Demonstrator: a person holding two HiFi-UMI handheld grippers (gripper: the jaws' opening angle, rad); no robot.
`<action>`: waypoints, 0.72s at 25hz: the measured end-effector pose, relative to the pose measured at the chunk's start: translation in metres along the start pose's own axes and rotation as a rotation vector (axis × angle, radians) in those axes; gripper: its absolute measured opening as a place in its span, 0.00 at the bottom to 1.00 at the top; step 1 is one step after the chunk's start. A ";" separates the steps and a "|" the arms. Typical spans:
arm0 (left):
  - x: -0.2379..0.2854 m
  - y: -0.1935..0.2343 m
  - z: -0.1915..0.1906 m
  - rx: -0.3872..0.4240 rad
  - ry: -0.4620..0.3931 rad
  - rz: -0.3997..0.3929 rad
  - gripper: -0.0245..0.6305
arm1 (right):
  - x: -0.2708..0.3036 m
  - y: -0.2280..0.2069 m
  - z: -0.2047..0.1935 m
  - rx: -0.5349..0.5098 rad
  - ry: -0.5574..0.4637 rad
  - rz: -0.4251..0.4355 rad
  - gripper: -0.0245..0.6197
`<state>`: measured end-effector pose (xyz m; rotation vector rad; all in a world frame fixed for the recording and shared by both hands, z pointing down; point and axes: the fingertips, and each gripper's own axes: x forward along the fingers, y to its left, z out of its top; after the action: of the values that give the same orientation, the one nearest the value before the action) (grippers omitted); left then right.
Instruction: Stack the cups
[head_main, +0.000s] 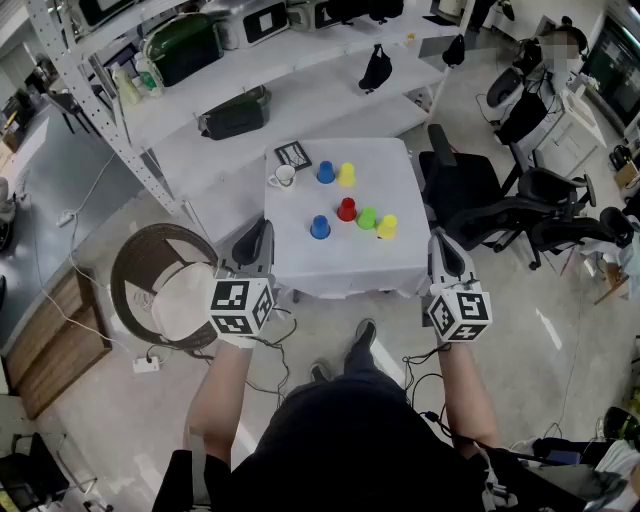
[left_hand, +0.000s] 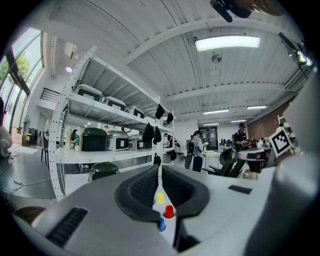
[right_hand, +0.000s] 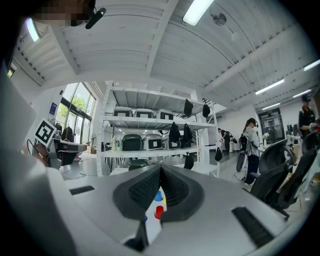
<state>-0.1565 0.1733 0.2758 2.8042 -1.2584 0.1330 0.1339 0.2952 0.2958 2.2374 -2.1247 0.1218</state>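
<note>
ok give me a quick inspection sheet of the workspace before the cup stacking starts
surface: white table, no spills seen
job's things: six cups, all apart, none stacked; far blue cup beside far yellow cup; near blue cup, red cup, green cup, near yellow cup
clutter: white mug and black marker card at the far left corner
grippers: left gripper and right gripper both shut, empty, short of the table's near edge
cables: white cable to a power strip on the floor; dark cables by the feet
surroundings: shelving rack, office chairs, round wicker chair
</note>
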 end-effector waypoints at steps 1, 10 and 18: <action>-0.001 0.002 -0.001 -0.001 0.003 0.003 0.08 | -0.001 0.001 0.000 -0.004 0.001 -0.001 0.04; -0.003 0.014 -0.003 -0.012 0.003 0.011 0.08 | 0.003 0.008 -0.003 -0.022 0.016 -0.004 0.04; 0.004 0.015 -0.006 -0.035 -0.023 -0.016 0.08 | 0.011 0.009 0.006 -0.013 -0.015 0.002 0.04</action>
<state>-0.1657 0.1611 0.2828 2.7933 -1.2310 0.0779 0.1259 0.2835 0.2903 2.2363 -2.1290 0.0908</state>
